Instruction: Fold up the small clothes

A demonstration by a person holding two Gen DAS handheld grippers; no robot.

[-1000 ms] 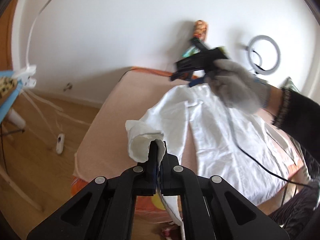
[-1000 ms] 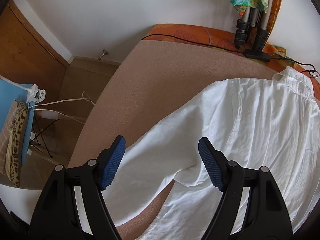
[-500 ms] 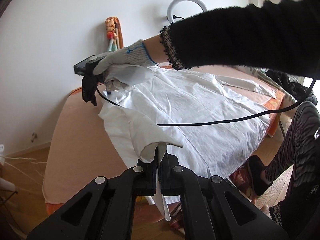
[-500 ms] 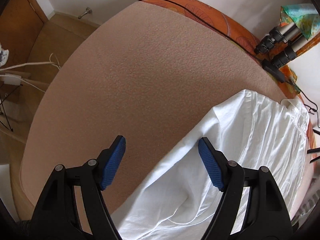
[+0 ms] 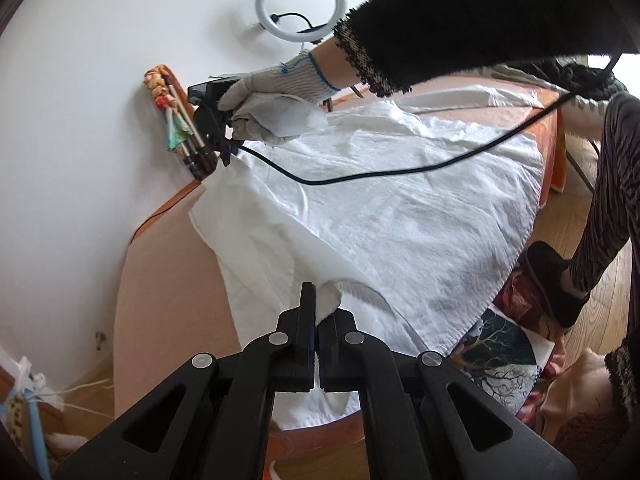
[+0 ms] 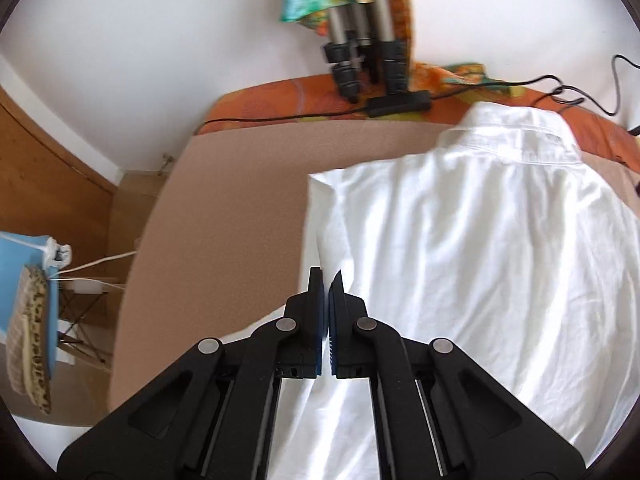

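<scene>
A white shirt (image 5: 400,220) lies spread on a peach-covered bed (image 5: 168,280), collar toward the wall. My left gripper (image 5: 318,300) is shut on the sleeve's cuff end, held low over the shirt's near side. In the right wrist view the shirt (image 6: 480,260) lies back up, its left side folded to a straight edge. My right gripper (image 6: 326,280) is shut at that folded edge, apparently pinching the cloth. The left wrist view shows it (image 5: 226,156) at the shirt's far shoulder, held by a gloved hand (image 5: 268,112).
A black cable (image 5: 360,178) hangs from the right gripper across the shirt. Folded tripod legs (image 6: 360,60) lean on the wall by a black adaptor (image 6: 400,102). A ring light (image 5: 296,4) stands behind. The person's leg and slipper (image 5: 552,280) stand at the right; a blue board (image 6: 24,280) at the left.
My left gripper rolled and carried the cuff across toward the shirt's body. My right gripper went from wide open to shut and shifted onto the shirt's folded edge.
</scene>
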